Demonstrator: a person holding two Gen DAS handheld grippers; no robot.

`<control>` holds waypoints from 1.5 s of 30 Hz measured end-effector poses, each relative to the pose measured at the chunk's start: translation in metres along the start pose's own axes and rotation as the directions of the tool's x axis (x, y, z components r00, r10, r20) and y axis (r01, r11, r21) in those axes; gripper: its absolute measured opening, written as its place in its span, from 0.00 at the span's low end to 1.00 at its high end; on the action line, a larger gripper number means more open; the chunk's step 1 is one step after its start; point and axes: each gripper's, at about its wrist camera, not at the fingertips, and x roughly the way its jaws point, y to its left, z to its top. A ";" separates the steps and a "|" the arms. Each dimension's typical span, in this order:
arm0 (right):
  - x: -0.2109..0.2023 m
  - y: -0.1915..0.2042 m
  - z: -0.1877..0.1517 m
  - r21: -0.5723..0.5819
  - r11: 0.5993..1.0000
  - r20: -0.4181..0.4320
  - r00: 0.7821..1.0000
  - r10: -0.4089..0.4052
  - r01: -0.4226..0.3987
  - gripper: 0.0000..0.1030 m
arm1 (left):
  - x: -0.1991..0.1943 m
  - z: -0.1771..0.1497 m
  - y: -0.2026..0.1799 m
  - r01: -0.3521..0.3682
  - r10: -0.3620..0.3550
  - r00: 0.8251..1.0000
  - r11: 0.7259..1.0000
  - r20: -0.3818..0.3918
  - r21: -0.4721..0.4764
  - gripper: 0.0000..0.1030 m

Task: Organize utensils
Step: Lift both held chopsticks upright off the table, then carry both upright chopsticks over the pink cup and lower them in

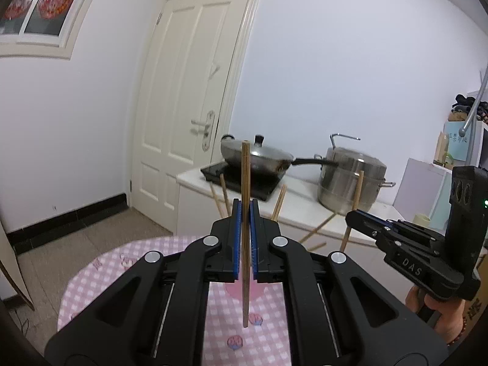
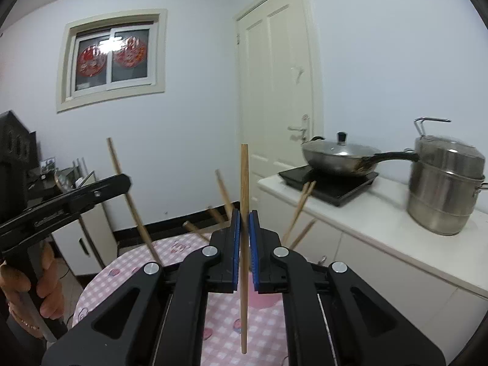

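Wooden and slender, a light brown chopstick point(image 1: 245, 228) stands nearly upright in my left gripper point(image 1: 245, 213), pinched between its blue pads, both ends sticking out above and below. My right gripper point(image 2: 244, 222) clamps a second chopstick point(image 2: 244, 244) the same way, round-ended and plain. Both hang above the near edge of the pink checked tablecloth point(image 2: 219, 320). More chopsticks point(image 2: 300, 207) lean outward beyond, over the cloth's far edge.

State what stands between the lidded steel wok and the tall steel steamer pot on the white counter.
Only the wok's black handle spans that stretch, reaching to the steamer pot; beneath it lies bare white counter. The right wrist view shows it best.
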 end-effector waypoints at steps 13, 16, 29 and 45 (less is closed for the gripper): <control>-0.032 -0.047 0.039 0.037 0.995 0.141 0.986 -0.092 0.088 0.05 | -0.019 0.076 -0.008 -0.032 0.031 0.985 0.999 0.167 0.004 0.05; -0.025 -0.057 0.042 0.042 0.990 0.156 0.978 -0.138 0.133 0.05 | -0.015 0.091 -0.012 -0.043 0.041 0.979 0.999 0.200 0.007 0.05; 0.033 -0.082 0.038 0.112 0.992 0.261 0.961 -0.093 0.066 0.05 | 0.057 0.107 -0.033 -0.005 -0.001 0.980 1.000 0.200 0.028 0.05; 0.080 -0.086 0.013 0.121 0.986 0.196 0.976 0.089 -0.114 0.05 | 0.128 0.071 0.016 0.137 -0.134 0.987 0.990 0.084 -0.022 0.05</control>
